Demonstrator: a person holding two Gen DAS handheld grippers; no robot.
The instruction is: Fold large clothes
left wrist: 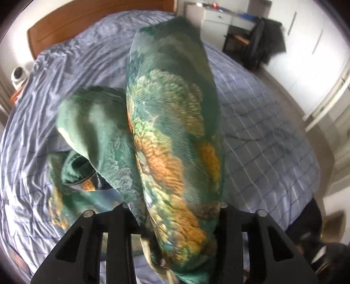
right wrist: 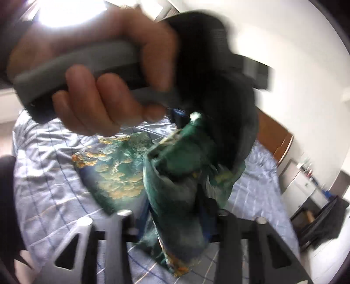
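L gripper (left wrist: 175, 220) nearest the lens in L wrist view: black fingers clamped on a bunched fold of the green/orange print garment (left wrist: 172, 135), which runs up from the jaws in a thick roll. The rest sags in a loop to the left and piles on the bed (left wrist: 262, 135).

R wrist view adds what L misses: a hand (right wrist: 91, 72) wrapped round the grey handle (right wrist: 76, 65) of the other gripper, whose black body is close above the cloth. The garment (right wrist: 175, 196) passes between the R gripper (right wrist: 172, 216) fingers. Pads pressing or not: can't tell, blurred. Part of the garment lies flat on the sheet here, gold blotches up.

Only L view shows the white round device (left wrist: 18, 75) on the nightstand beside the bed.

Surface: bed w/ blue-grey checked sheet, heavily creased. Wooden headboard (left wrist: 98, 19) at the far end. Room: white walls, white drawer unit (left wrist: 216, 21), chair draped w/ dark clothing (left wrist: 262, 41), greyish floor. Both views motion-blurred.

No readable text or brands.
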